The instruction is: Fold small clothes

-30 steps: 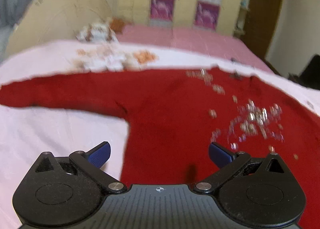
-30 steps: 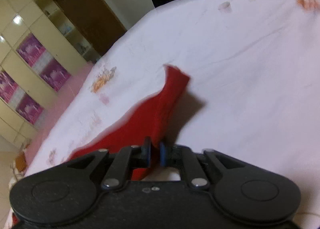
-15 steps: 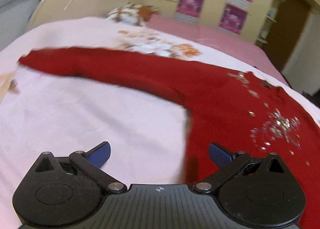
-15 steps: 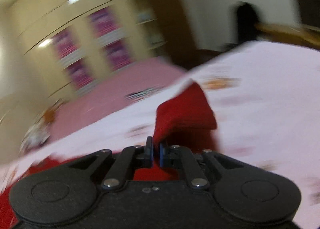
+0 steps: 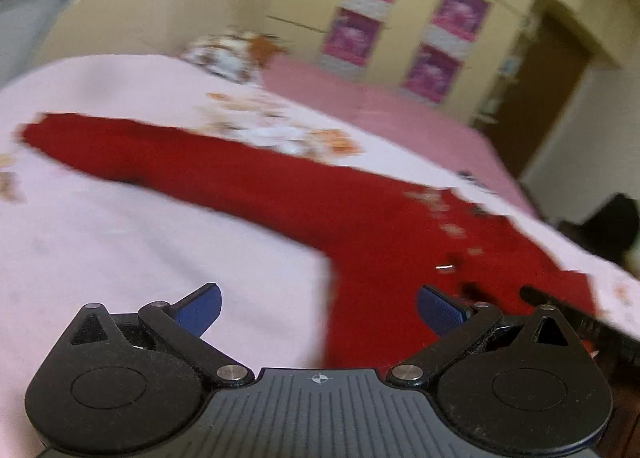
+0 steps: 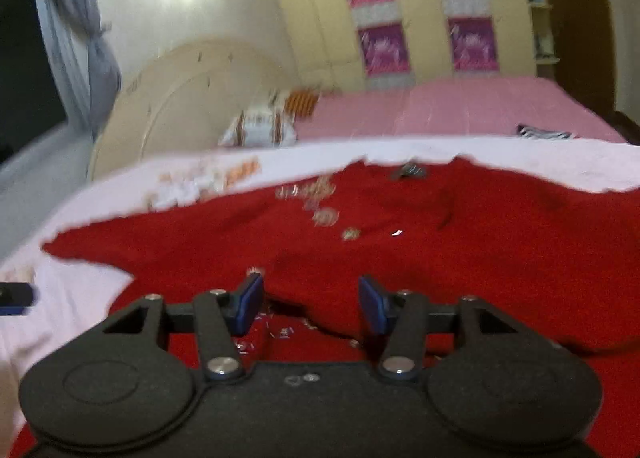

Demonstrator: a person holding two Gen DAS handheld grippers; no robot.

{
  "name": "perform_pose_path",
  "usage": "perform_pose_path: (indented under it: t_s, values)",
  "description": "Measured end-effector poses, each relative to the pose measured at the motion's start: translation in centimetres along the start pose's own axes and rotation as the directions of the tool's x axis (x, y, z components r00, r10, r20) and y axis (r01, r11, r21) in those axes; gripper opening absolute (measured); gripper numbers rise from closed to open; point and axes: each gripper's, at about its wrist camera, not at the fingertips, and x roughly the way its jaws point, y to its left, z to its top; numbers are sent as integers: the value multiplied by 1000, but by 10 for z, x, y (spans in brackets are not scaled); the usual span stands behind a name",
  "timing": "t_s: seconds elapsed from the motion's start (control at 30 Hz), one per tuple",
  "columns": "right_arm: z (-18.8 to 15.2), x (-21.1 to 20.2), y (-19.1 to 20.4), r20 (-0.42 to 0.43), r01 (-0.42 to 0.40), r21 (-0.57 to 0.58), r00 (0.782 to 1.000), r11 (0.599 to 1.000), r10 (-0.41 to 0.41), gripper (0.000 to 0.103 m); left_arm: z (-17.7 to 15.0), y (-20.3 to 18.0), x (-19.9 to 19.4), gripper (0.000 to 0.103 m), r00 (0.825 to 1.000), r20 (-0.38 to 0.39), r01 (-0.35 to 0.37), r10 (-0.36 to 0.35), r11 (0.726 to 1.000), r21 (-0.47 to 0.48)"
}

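A red long-sleeved top (image 5: 372, 225) with silver sequins lies flat on a pale pink bed sheet (image 5: 120, 242). Its left sleeve (image 5: 132, 153) stretches out to the far left. My left gripper (image 5: 319, 308) is open and empty, just above the sheet at the top's left side edge. In the right wrist view the top (image 6: 400, 242) fills the middle, with a sleeve folded over its body near the fingers. My right gripper (image 6: 311, 300) is open and empty just above that red fabric.
A patterned pillow (image 6: 260, 125) and a cream headboard (image 6: 188, 85) stand at the far end of the bed. A darker pink sheet (image 6: 460, 105) covers the far half. Cupboards with purple posters (image 5: 376, 9) and a brown door (image 5: 544, 97) line the back wall.
My right gripper carried the right sleeve over the top's body and has opened, letting it go. My left gripper stayed open and shifted left toward the outstretched left sleeve.
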Motion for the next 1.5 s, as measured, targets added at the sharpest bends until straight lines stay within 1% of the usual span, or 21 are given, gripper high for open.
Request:
perform_pose_path:
  t_s: [0.07, 0.1, 0.13, 0.17, 0.2, 0.3, 0.4, 0.47, 0.5, 0.53, 0.57, 0.63, 0.67, 0.73, 0.8, 0.9, 1.03, 1.1, 1.17, 1.37, 1.5]
  values:
    - [-6, -22, -14, 14, 14, 55, 1000, 998, -15, 52, 6, -27, 24, 103, 995, -22, 102, -102, 995, 8]
    - [-9, -32, -25, 18, 19, 90, 1000, 996, -20, 52, 8, -38, 34, 97, 987, -38, 154, -154, 988, 4]
    - [-12, -43, -36, 19, 28, 125, 999, 992, -31, 52, 9, -53, 49, 75, 974, -61, 219, -219, 976, -12]
    - [-15, -52, -44, 19, 43, 147, 999, 988, -46, 52, 10, -66, 67, 68, 955, -104, 276, -279, 960, -44]
    - [-18, -61, -51, 20, 65, 167, 997, 984, -69, 52, 10, -75, 82, 66, 941, -136, 303, -311, 950, -76]
    - [-25, -70, -60, 14, 106, 205, 994, 973, -111, 52, 4, -104, 126, 66, 920, -208, 310, -332, 942, -133]
    - [-32, -77, -65, 17, 138, 225, 989, 965, -146, 56, 0, -114, 152, 64, 919, -251, 265, -303, 949, -173]
    - [-37, -81, -71, 17, 153, 245, 987, 957, -162, 57, 0, -119, 159, 47, 936, -229, 237, -268, 959, -155]
    - [-39, -83, -74, 19, 161, 257, 985, 953, -172, 58, 1, -118, 162, 19, 941, -221, 226, -257, 962, -154]
    - [-41, -84, -77, 18, 168, 273, 984, 947, -180, 58, 3, -113, 169, 7, 940, -226, 218, -257, 959, -182]
    - [-41, -82, -80, 15, 173, 291, 983, 941, -186, 58, 3, -106, 175, 5, 939, -225, 211, -260, 953, -219]
    - [-43, -86, -84, 9, 176, 316, 982, 932, -189, 58, 2, -99, 178, 4, 935, -208, 234, -286, 942, -240]
    - [-43, -84, -85, 5, 174, 329, 983, 928, -186, 58, 4, -98, 173, 4, 939, -188, 242, -287, 943, -228]
    - [-42, -83, -87, 4, 169, 340, 984, 925, -181, 58, 15, -92, 155, 4, 945, -113, 280, -306, 938, -203]
    - [-40, -84, -90, 8, 158, 339, 985, 927, -171, 58, 30, -77, 133, 4, 956, -49, 278, -288, 948, -157]
    - [-35, -84, -94, 12, 142, 354, 988, 924, -157, 58, 45, -45, 118, 4, 985, -25, 169, -170, 984, -57]
    - [-35, -79, -109, 14, 106, 430, 992, 897, -124, 62, 46, -3, 129, 4, 992, -73, 92, -99, 992, -90]
    - [-36, -77, -118, 20, 73, 496, 995, 866, -96, 63, 45, 0, 132, 4, 992, -82, 87, -96, 991, -99]
    - [-39, -76, -128, 47, 18, 575, 997, 818, -55, 63, 41, -1, 134, 4, 992, -80, 87, -95, 992, -97]
    - [-50, -67, -165, 120, -82, 766, 993, 637, -18, 63, 32, -2, 134, 4, 992, -84, 89, -98, 991, -103]
    - [-48, -53, -181, 122, -87, 813, 992, 576, -22, 63, 29, -2, 133, 4, 990, -92, 93, -102, 991, -99]
